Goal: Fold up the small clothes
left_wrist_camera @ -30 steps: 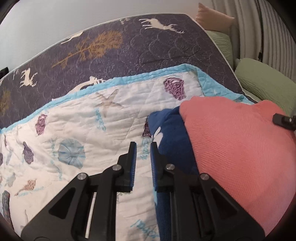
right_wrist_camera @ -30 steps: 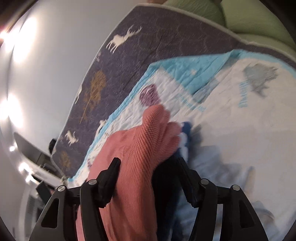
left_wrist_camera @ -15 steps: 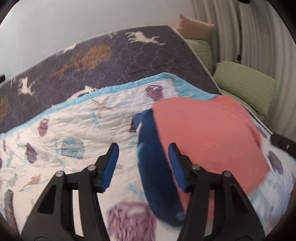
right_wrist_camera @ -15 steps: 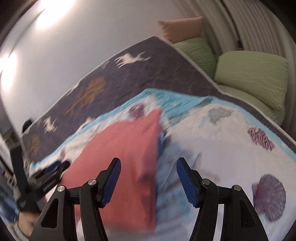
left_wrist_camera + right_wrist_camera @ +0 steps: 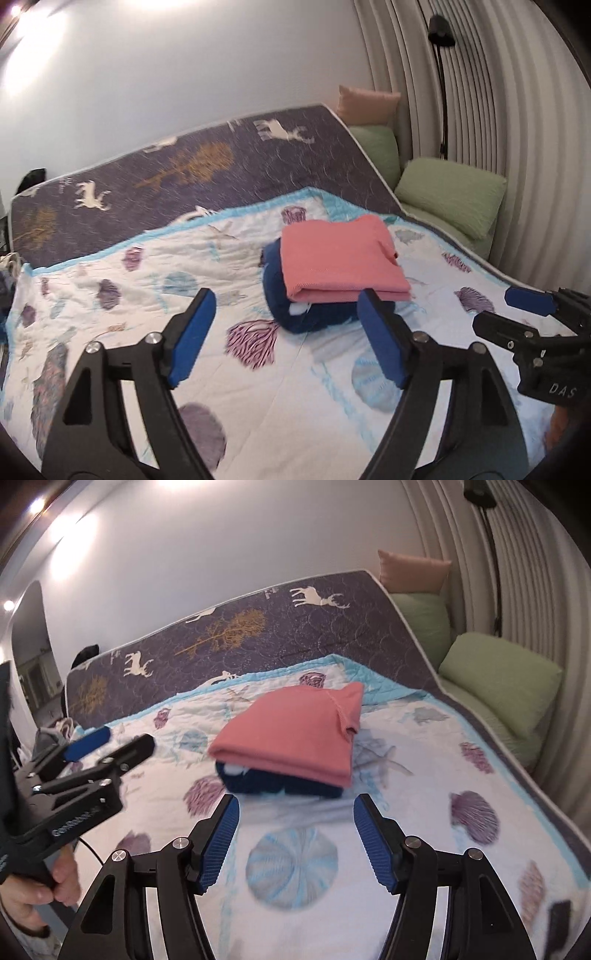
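Pink top (image 5: pixel 341 260) lies folded atop folded navy garment (image 5: pixel 314 314) on the quilt (image 5: pixel 258 406), a stack that looks finished; left gripper (image 5: pixel 286 338) opening on nothing, right gripper (image 5: pixel 295 840) spread, empty; no unfolded clothes clearly in view.

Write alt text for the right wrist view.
A folded pink garment lies on a folded navy one on a seashell quilt. The right tongs hang open and empty before the stack; the left tongs enter at left.
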